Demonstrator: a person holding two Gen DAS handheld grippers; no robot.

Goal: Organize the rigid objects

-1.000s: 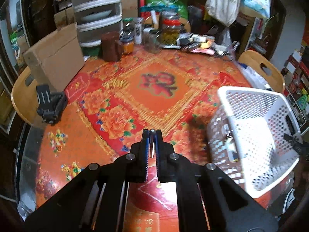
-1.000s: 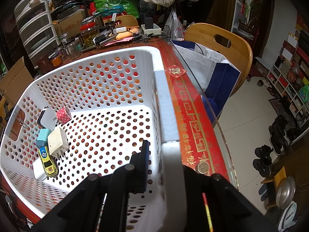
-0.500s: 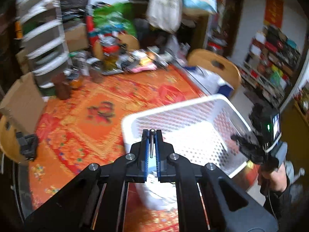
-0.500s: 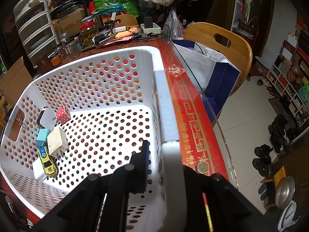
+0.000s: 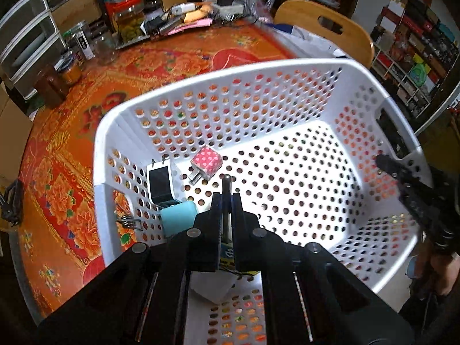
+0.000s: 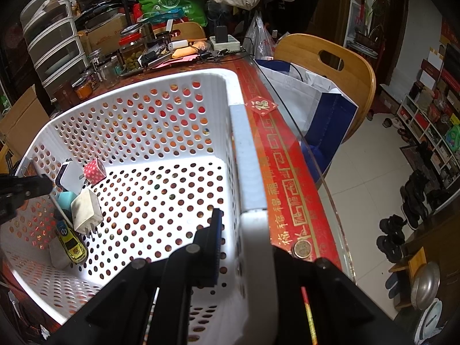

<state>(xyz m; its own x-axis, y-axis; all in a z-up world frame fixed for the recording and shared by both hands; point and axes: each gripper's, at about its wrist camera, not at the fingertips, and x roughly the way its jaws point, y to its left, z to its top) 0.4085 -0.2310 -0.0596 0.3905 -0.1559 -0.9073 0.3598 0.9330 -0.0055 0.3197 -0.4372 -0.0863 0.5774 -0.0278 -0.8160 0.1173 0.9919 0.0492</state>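
A white perforated basket (image 5: pixel 287 72) (image 6: pixel 247 158) stands on the red patterned table. My left gripper (image 5: pixel 227 198) is shut on a thin dark metal rod (image 5: pixel 226 184) and hovers over the basket's left part. Under it lie a pink dotted charger (image 5: pixel 207 162), a white charger (image 5: pixel 159 178) and a teal block (image 5: pixel 178 217). My right gripper (image 6: pixel 238 221) is shut on the basket's right rim. The right wrist view also shows a cream charger (image 6: pixel 86 210) and a yellow toy car (image 6: pixel 70 243) inside.
Jars (image 5: pixel 128 23), drawer units (image 5: pixel 26 43) and clutter line the table's far side. A wooden chair (image 6: pixel 330 66) with a blue-white bag (image 6: pixel 319 106) stands past the table's glass edge. A coin (image 6: pixel 302 249) lies by the basket. A binder clip (image 5: pixel 128 222) hangs on the basket's left wall.
My left gripper has swung right, from over the bare tablecloth to above the basket's inside, still holding the rod. The right gripper and basket have stayed put.
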